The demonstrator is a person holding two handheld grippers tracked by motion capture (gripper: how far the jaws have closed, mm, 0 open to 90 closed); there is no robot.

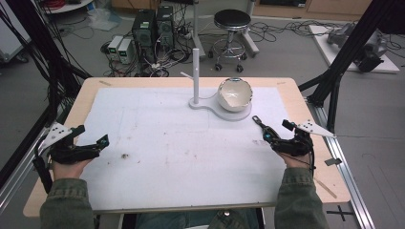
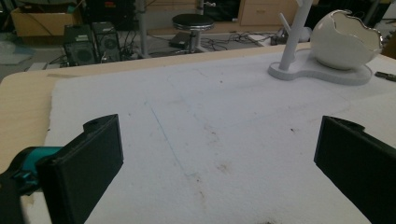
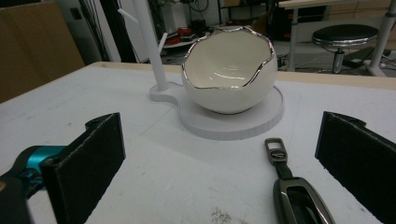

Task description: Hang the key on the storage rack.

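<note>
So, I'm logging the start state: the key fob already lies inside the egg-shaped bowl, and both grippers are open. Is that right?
Not quite. The key fob lies on the white mat in front of the egg-shaped bowl, not inside it; the right gripper view shows this. Both the right gripper and the left gripper are open.

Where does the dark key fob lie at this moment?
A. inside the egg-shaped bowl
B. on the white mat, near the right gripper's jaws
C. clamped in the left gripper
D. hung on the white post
B: the key fob lies flat on the white mat, between the open jaws of the right gripper, short of the egg-shaped bowl.
</note>
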